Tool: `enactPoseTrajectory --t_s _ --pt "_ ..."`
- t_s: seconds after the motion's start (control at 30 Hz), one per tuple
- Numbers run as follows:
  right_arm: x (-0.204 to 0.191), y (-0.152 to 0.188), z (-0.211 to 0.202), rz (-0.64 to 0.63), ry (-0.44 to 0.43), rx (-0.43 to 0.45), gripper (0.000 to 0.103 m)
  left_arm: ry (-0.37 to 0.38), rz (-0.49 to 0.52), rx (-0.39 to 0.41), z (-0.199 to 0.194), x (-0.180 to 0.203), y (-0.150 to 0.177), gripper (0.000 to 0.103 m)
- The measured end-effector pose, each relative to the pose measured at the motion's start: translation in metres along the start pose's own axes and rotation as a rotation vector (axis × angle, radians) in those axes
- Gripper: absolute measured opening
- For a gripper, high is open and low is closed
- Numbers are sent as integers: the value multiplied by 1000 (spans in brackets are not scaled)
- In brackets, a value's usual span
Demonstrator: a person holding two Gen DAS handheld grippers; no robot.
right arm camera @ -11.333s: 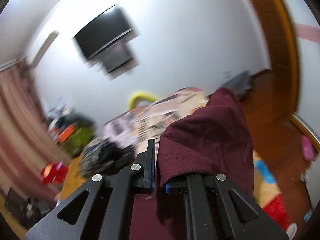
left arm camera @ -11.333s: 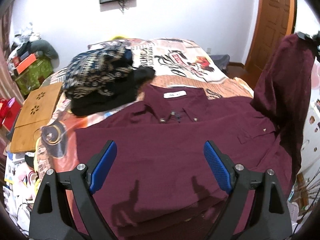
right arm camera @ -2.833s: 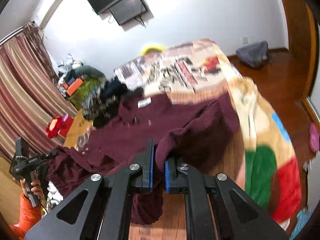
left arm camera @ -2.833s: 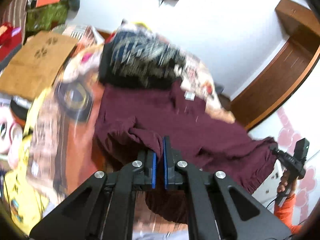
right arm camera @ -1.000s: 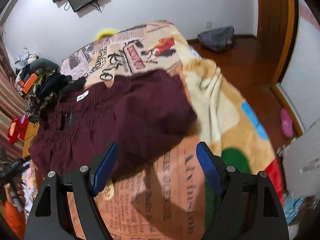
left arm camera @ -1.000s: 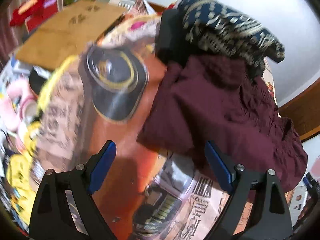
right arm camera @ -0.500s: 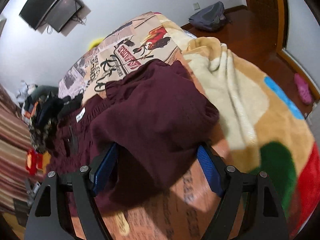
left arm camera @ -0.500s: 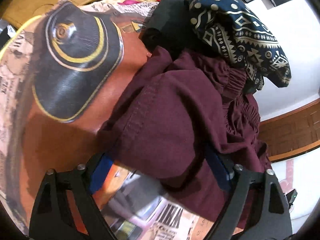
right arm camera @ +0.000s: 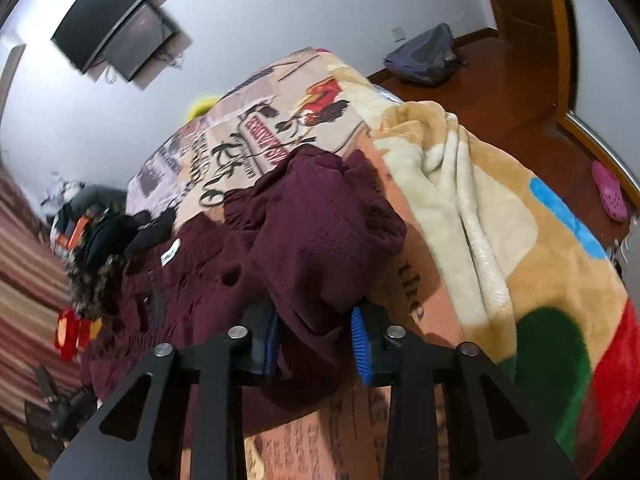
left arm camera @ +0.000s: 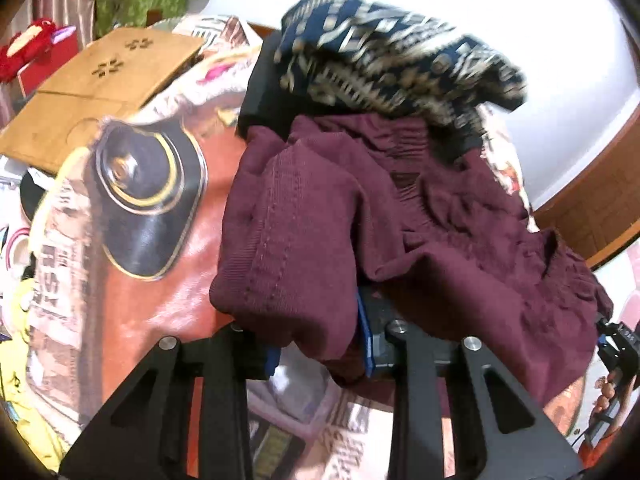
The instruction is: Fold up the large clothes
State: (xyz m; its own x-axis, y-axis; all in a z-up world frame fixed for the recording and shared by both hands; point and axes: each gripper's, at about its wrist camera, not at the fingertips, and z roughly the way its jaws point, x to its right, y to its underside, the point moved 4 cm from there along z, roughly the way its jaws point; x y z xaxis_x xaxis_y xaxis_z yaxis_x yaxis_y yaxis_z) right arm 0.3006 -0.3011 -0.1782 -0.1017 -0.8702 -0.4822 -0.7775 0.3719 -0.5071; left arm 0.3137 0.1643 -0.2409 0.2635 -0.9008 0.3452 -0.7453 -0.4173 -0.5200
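Item — maroon shirt (left arm camera: 304,216), lying bunched across the bed (left arm camera: 160,280); in the right wrist view we see it (right arm camera: 320,240) heaped with its white neck label (right arm camera: 171,254) showing toward the far side.

Left tool (left arm camera: 320,354) — its blue pads are part-way closed around a thick fold at the shirt's near edge; the cloth fills the gap between them and drapes over the right pad. We judge it to be pinching the shirt, though the pads are not pressed together.

Right tool (right arm camera: 314,344) — the same stance at the other end of the shirt; a hanging bundle of maroon cloth sits between the two blue pads and touches both.

Bedding — a printed blanket (right arm camera: 520,260) with newspaper lettering, cream, blue, green and red patches.

Other clothes — a navy patterned garment (left arm camera: 392,60) stacked on black clothing, touching the shirt's far edge.

Surroundings — a wooden board (left arm camera: 104,92) beside the bed; a wall television (right arm camera: 116,40); a grey bag (right arm camera: 424,56) on the wooden floor; a pink slipper (right arm camera: 610,192) near the right edge.
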Motion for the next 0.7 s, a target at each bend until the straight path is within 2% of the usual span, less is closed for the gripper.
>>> enactPoseTrajectory --t_s 0.2,0.33,0.47,0.6,0.7 --pt "-8 23 -24 -75 -11 -34 25 -3 68 42 -49 2 1 29" --pt "-19 40 -35 -172 -4 -62 27 -12 69 36 -65 -12 15 29" --pt "-29 53 -39 -259 26 -65 33 -24 1 -14 -56 -39 27 32" --pt "-32 58 -43 -304 100 -51 37 -35 -76 -96 -34 -64 46 38" --pt "-35 59 -49 -351 168 -32 44 -45 -96 -109 -33 -69 56 42"
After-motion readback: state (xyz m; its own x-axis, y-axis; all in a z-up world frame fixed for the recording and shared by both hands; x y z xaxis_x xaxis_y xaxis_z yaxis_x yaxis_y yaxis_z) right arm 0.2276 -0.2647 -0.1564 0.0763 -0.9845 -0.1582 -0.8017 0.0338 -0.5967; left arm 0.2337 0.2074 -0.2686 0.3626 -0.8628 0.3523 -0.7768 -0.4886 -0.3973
